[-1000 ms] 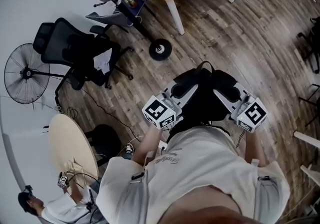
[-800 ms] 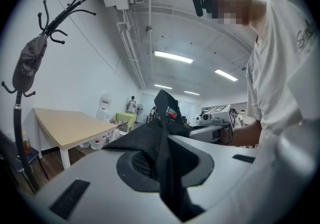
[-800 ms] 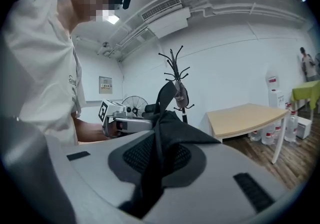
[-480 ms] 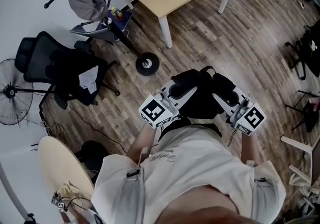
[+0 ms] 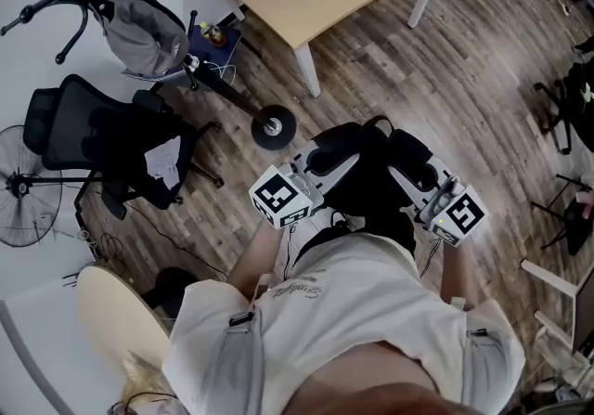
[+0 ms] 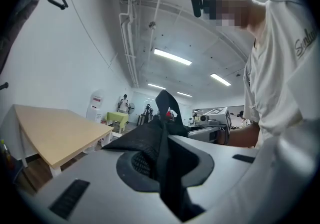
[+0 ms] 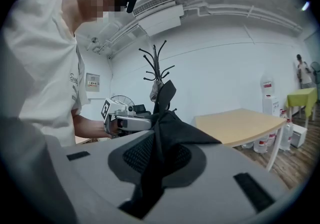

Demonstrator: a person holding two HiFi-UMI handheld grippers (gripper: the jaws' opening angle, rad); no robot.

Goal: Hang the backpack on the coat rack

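Black backpack (image 5: 371,186) hung before the person's chest, the jaws of the left gripper (image 5: 336,158) and right gripper (image 5: 402,165) each pinched narrow on its fabric. The coat rack (image 7: 156,65) stood well apart. Doing this well probably meant level grips and a hook free of the grey bag (image 5: 144,32).

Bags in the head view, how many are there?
2. The black backpack is held up in front of the person; a grey bag hangs on the coat rack at upper left. Dark shapes at the right edge may be more.
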